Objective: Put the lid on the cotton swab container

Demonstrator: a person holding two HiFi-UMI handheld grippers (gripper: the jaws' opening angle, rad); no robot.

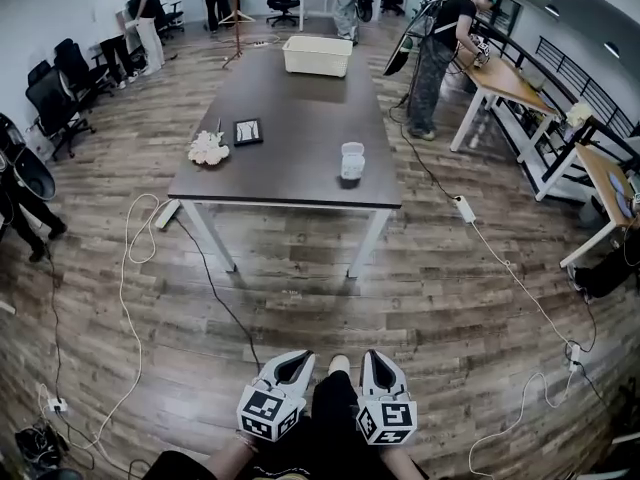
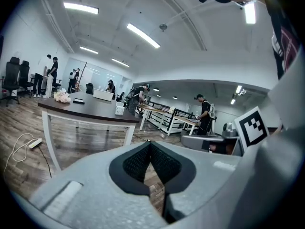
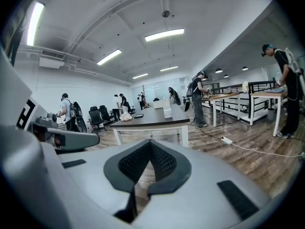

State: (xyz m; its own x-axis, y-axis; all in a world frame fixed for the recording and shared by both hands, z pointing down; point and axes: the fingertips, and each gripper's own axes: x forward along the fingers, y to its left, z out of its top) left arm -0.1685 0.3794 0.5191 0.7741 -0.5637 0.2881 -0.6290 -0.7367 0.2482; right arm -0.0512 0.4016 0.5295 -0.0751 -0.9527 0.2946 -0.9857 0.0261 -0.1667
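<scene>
The cotton swab container (image 1: 352, 161), a small translucent white tub, stands near the front right of the dark table (image 1: 300, 183). I cannot make out a separate lid. Both grippers are low at the bottom of the head view, well short of the table and above the wooden floor. My left gripper (image 1: 297, 356) is shut with nothing between its pads, as the left gripper view (image 2: 150, 142) also shows. My right gripper (image 1: 372, 356) is likewise shut and empty (image 3: 150, 141). The container shows small and far off in both gripper views (image 2: 119, 109) (image 3: 167, 113).
On the table lie a pale fluffy heap (image 1: 208, 149), a small black frame (image 1: 247, 131) and, at the far end, a white bin (image 1: 317, 55). Cables (image 1: 130, 268) trail across the floor. People stand at benches (image 1: 500, 78) to the right and by the office chairs (image 1: 60, 93) on the left.
</scene>
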